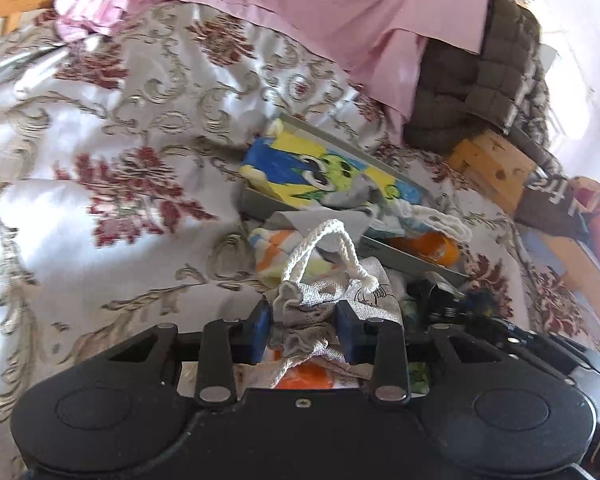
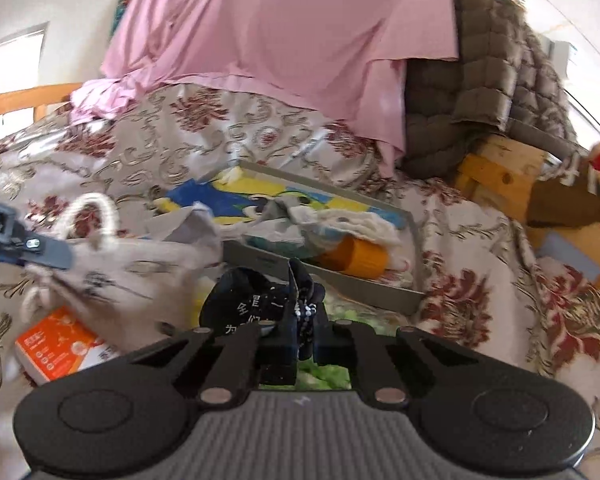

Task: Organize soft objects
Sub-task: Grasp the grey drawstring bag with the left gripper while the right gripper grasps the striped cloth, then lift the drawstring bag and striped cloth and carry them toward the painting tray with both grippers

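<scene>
We note the left gripper (image 1: 305,322) clamped on the gathered neck of a pale cloth bag (image 1: 332,296), its blue pads (image 1: 261,322) pressing the fabric from both sides; the white cord loop (image 1: 328,240) stands up above the fingers. The bag's lower body is hidden under the gripper in the left wrist view. From the right wrist view we see that same bag (image 2: 140,272) from the side, with faint printed lines we cannot read and an orange box (image 2: 58,346) lying beneath it on the flowered bedspread (image 2: 480,288). Motion blur softens most edges. Further right, the right gripper (image 2: 305,330) has its fingers pinched together on a dark sock (image 2: 244,304) bearing white characters; a beaded strand hangs in the pinch. Beyond both lies a grey tray (image 2: 380,292) with a blue-and-yellow cloth (image 1: 300,168), white cloths and an orange cup (image 2: 360,258). Pink sheet (image 2: 280,40) behind, cut off.
</scene>
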### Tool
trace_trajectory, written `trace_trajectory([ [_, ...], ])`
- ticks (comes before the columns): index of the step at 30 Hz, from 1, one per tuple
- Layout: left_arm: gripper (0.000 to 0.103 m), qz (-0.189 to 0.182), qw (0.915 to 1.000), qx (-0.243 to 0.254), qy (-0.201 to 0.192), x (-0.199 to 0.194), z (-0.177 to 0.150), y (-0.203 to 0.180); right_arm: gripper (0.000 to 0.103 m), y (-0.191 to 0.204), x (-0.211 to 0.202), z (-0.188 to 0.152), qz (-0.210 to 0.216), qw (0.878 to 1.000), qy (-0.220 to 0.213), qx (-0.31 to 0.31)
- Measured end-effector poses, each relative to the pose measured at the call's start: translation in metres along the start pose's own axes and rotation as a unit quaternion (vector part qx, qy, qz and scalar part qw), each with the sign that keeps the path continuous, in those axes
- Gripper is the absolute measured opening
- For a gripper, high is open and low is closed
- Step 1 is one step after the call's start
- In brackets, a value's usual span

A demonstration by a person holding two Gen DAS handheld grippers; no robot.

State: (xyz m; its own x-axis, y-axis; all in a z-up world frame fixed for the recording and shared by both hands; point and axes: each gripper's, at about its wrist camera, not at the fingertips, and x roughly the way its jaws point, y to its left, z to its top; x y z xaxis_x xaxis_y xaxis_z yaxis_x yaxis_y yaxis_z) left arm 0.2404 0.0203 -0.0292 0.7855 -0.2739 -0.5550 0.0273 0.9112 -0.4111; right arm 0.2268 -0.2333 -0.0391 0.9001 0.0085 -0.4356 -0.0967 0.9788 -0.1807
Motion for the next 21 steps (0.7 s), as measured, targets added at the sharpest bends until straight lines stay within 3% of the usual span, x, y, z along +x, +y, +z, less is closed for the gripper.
trace_trajectory([
  [6,0.037,0.041,0.9990,-0.020,0.000,-0.014,0.001,0.005,0.008,-0.012,0.000,0.000,-0.004,1.000,0.003,0.030],
  [11,0.042,0.021,0.9990,-0.039,0.011,-0.009,-0.001,0.010,0.010,-0.014,0.006,-0.001,0.008,0.999,0.012,0.042],
  [12,0.047,0.012,0.9987,-0.047,0.013,-0.008,-0.001,0.012,0.010,-0.013,0.006,-0.001,0.009,0.999,0.013,0.045],
  [15,0.058,-0.004,0.9978,-0.064,0.016,-0.003,-0.003,0.014,0.018,-0.012,0.008,-0.001,0.018,0.998,0.013,0.052],
  [19,0.070,-0.021,0.9967,-0.074,0.025,0.006,-0.004,0.015,0.039,-0.008,0.010,-0.001,0.033,0.998,0.013,0.053],
  [21,0.072,-0.022,0.9969,-0.068,0.032,0.012,-0.006,0.013,0.045,-0.004,0.011,-0.001,0.040,0.998,0.012,0.047],
])
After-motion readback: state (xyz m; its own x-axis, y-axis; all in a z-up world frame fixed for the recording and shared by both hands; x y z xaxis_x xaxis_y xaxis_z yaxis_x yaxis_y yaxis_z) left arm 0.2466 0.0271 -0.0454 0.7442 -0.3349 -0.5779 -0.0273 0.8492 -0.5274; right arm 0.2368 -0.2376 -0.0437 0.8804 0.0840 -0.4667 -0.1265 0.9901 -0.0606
